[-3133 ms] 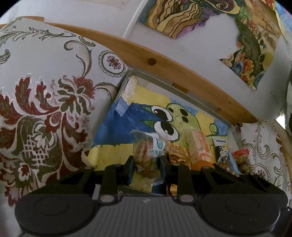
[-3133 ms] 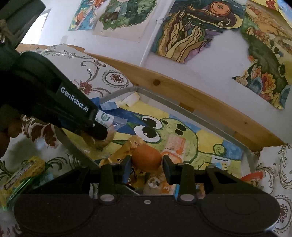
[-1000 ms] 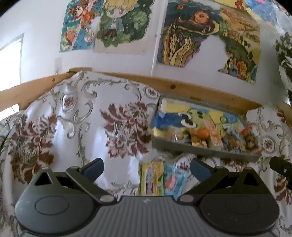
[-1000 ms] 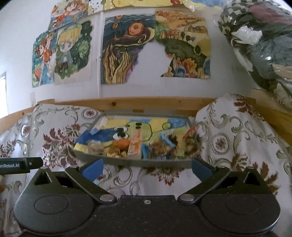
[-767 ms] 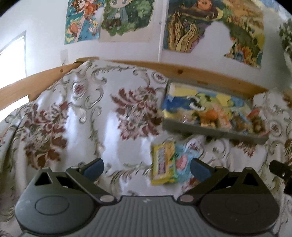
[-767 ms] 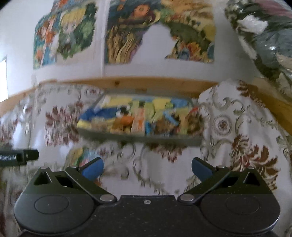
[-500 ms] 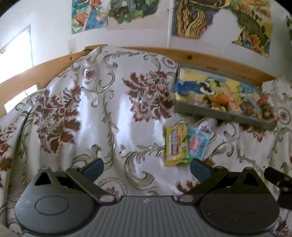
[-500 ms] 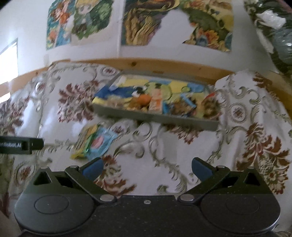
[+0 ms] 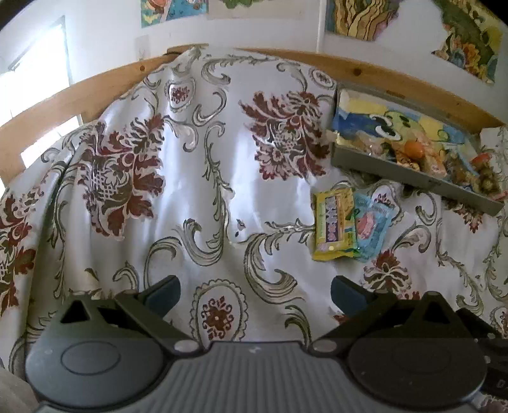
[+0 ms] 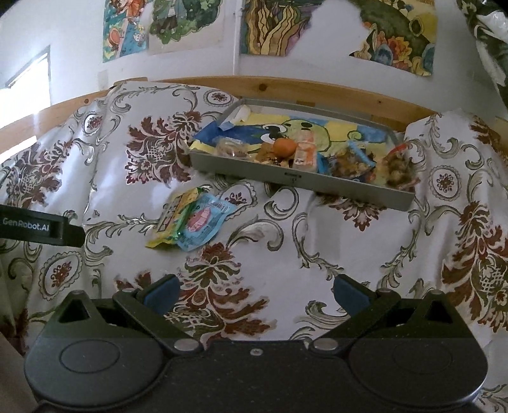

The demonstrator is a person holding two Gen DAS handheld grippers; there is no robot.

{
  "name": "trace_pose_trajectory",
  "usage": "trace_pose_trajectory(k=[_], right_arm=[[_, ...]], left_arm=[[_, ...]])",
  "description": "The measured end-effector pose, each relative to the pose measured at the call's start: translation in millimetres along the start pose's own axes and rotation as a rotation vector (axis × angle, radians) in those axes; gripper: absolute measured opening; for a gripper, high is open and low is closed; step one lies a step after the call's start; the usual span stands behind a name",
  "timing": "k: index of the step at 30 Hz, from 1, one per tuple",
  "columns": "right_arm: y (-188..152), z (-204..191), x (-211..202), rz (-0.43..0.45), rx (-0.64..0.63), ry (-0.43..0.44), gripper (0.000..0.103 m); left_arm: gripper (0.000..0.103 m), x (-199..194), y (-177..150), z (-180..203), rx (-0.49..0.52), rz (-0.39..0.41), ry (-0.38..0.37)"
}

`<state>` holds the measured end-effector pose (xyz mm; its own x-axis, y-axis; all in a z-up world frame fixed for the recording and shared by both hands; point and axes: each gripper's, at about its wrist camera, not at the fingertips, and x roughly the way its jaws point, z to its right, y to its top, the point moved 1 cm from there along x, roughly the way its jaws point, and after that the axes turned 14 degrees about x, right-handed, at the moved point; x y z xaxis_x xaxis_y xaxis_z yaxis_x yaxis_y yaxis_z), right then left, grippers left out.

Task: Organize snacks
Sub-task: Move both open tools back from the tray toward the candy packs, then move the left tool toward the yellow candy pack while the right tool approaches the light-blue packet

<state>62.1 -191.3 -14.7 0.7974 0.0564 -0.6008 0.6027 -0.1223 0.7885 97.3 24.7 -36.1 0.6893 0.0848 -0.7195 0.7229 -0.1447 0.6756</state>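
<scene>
White cloth (image 9: 203,197) printed with dark red flowers and grey scrolls covers the whole surface, backed by a wooden rail (image 10: 285,85) and a wall hung with painted pictures (image 10: 279,28). Both views show a grey tray (image 10: 241,165) lying on the cloth near the rail, its floor lined with a green cartoon drawing and its near side packed with snacks, among them an orange round one (image 10: 284,147). Just in front of the tray, apart from it, a yellow packet (image 9: 333,222) and a blue packet (image 9: 371,225) lie side by side, touching. The right gripper (image 10: 255,290) hangs over the cloth with its jaws spread wide and nothing between them; the left gripper (image 9: 255,290) is likewise released and empty. Only the right view catches the left tool's black finger at its left edge, and only it shows the tray's far rim clearly; the small wrapped snacks at the tray's right end are too blurred to name.
</scene>
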Motion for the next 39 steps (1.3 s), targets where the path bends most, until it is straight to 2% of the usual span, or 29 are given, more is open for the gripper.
trace_pose_trajectory(k=[4, 8, 19, 27, 34, 39], right_arm=[[-0.4, 0.5, 2.7, -0.007, 0.006, 0.004, 0.102], [0.2, 0.6, 5.0, -0.011, 0.012, 0.006, 0.102], [8.3, 0.2, 15.3, 0.019, 0.038, 0.005, 0.102], [22.6, -5.3, 30.0, 0.037, 0.002, 0.016, 0.102], [25.7, -20.8, 57.6, 0.017, -0.086, 0.056, 0.102], [25.1, -31.0, 84.3, 0.014, -0.131, 0.043, 0.102]], left_arm=[[0.103, 8.6, 8.1, -1.9, 0.036, -0.041, -0.026], [0.103, 14.1, 16.6, -1.3, 0.096, -0.046, -0.036], [0.103, 31.2, 38.8, 0.5, 0.185, 0.008, -0.085], [0.103, 47.8, 53.6, 1.7, 0.185, 0.053, -0.171], [0.103, 73.8, 61.9, -2.2, 0.136, 0.010, -0.225], [0.103, 90.7, 68.8, 4.4, 0.143, 0.006, -0.253]])
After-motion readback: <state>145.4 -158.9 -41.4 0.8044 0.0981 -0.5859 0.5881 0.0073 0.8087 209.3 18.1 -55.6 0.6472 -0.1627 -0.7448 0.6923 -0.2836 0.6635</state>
